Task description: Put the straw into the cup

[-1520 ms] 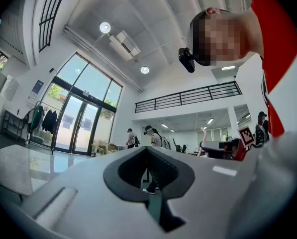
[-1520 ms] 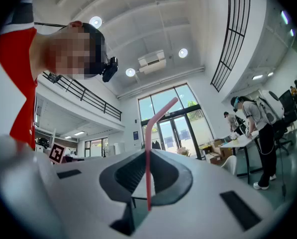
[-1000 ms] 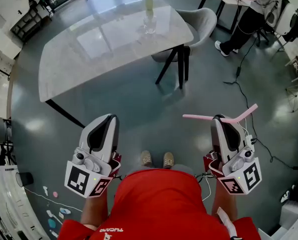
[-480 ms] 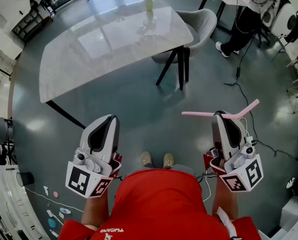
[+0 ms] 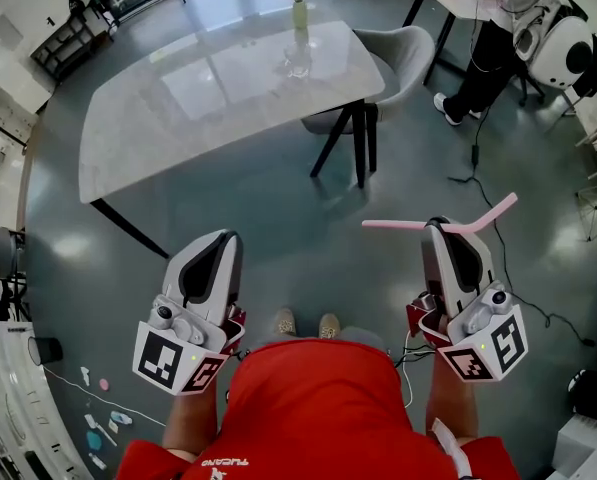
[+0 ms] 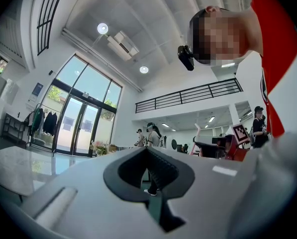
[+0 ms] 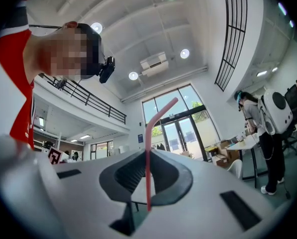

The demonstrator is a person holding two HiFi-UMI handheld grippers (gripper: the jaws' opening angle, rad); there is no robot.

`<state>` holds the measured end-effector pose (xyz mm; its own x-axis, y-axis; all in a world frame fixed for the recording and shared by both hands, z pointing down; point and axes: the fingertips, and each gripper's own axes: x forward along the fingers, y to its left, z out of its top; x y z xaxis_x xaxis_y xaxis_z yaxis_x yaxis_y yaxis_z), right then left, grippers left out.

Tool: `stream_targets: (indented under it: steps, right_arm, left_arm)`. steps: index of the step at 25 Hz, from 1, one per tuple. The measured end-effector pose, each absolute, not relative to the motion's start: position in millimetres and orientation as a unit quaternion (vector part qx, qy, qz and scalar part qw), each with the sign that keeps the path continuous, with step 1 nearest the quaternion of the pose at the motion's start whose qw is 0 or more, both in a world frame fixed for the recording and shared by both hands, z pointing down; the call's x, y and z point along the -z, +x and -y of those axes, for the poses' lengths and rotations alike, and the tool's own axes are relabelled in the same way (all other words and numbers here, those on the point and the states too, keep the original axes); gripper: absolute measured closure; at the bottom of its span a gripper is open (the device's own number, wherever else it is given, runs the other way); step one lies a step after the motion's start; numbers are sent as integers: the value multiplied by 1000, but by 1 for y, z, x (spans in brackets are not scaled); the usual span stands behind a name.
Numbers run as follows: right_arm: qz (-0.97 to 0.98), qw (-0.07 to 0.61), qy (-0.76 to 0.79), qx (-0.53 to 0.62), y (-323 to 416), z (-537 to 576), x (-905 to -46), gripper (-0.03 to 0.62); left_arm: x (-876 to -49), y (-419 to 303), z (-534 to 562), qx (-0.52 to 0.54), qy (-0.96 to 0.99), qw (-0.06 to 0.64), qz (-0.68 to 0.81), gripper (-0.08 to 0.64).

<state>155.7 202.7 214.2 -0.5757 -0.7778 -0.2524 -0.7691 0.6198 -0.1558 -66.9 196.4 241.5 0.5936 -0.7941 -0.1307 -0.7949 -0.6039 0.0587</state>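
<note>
A pink bent straw (image 5: 410, 226) lies crosswise in my right gripper (image 5: 439, 228), which is shut on it at the lower right of the head view. In the right gripper view the straw (image 7: 148, 138) stands upright between the pads, its bent end leaning right. My left gripper (image 5: 221, 240) is held level beside it at the lower left, shut with nothing in it, and the left gripper view shows its jaws (image 6: 149, 151) closed together. A clear glass cup (image 5: 297, 60) stands far ahead on the grey marble table (image 5: 178, 108), next to a vase of flowers (image 5: 299, 10).
A grey chair (image 5: 393, 53) stands at the table's right end. A person (image 5: 483, 43) sits at a desk at the top right, with a black cable (image 5: 498, 183) trailing over the floor. Shelving and clutter line the left wall (image 5: 8, 88). Grey floor lies between me and the table.
Both grippers have drifted slightly forward toward the table, and the whole scene has slid a little in the head view. The straw stays gripped in the right gripper.
</note>
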Motion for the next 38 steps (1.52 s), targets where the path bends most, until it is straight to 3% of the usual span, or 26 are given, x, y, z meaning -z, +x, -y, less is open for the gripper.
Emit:
stream_targets:
  steps: [22, 38]
  right_arm:
    - [-909, 139, -393, 12, 155, -189, -222, 572]
    - [-909, 110, -401, 25, 121, -34, -226, 572]
  left_arm:
    - [-251, -41, -201, -69, -887, 11, -456, 554]
    - [-258, -64, -45, -71, -894, -2, -442, 555]
